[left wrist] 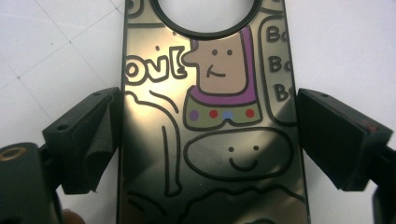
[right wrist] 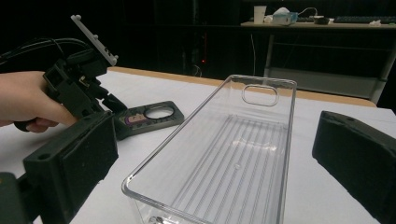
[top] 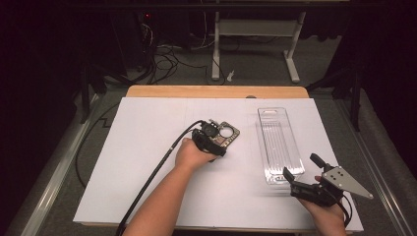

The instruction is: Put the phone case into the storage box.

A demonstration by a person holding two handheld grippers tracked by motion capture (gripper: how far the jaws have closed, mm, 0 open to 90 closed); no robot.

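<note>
A glossy, flat phone case [left wrist: 212, 135] with cartoon drawings lies on the white counter [top: 147, 162], between the spread jaws of the left hand-held gripper [left wrist: 205, 140]. The right hand-held gripper [right wrist: 224, 163], wide open, faces a clear ribbed plastic tray [right wrist: 224, 158].

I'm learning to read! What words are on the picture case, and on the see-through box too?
"ov!" or "ov[", cut off at its left: phone case, left of the cartoon figure, between the left gripper fingers.
"Bo", three times, stacked, cut off at the right: same case, right edge.
Clear plastic bin: no words.
</note>
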